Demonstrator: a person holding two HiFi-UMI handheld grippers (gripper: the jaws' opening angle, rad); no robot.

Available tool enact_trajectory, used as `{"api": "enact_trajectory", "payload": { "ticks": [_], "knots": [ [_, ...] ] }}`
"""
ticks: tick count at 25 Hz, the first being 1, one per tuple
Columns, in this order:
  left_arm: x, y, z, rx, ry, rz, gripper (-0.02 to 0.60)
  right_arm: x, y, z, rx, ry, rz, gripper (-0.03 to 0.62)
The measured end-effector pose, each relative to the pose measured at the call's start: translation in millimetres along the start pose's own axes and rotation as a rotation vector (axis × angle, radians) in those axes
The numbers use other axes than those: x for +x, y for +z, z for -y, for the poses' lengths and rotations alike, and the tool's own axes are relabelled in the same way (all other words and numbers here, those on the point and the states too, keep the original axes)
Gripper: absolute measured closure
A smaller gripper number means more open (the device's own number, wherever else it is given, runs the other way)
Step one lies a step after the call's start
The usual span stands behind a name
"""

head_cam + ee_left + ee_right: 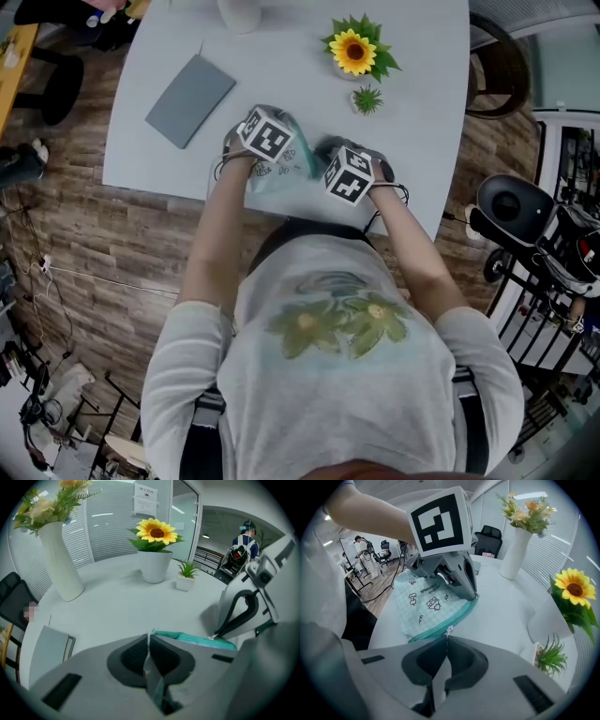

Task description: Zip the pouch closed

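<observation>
The teal checked pouch (424, 606) lies near the front edge of the white tabletop (506, 611), between the two grippers. The left gripper (149, 641) has its fingers clenched on the fabric at one end of the pouch. The right gripper (446, 641) has its fingers closed, pinching the small zipper pull (449, 630) along the teal zip edge.

Bare table (281, 56) ahead, sunflower pot (354, 53) right, grey notebook (190, 99) left

We see a pale mint checked fabric pouch (423, 603) printed with small black doodles, edged by a teal zip (459, 614). The smooth desk (281, 56) is white, the flat notebook (190, 98) grey, the potted sunflower (353, 52) yellow with green leaves.
</observation>
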State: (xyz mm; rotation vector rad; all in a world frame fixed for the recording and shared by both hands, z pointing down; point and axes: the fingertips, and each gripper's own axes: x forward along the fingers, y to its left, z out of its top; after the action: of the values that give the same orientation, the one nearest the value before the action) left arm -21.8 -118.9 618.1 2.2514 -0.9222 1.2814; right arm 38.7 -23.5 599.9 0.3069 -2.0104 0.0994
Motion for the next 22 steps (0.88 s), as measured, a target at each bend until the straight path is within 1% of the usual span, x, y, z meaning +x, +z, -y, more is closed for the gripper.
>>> {"api": "enact_trajectory", "payload": {
  "ticks": [15, 22],
  "knots": [
    [1, 0, 0, 0.004, 0.004, -0.002, 0.561, -2, -7, -7, -0.01, 0.012, 0.004, 0.576],
    [1, 0, 0, 0.007, 0.005, -0.012, 0.562, -3, -11, -12, -0.008, 0.04, -0.01, 0.575]
  ]
}}
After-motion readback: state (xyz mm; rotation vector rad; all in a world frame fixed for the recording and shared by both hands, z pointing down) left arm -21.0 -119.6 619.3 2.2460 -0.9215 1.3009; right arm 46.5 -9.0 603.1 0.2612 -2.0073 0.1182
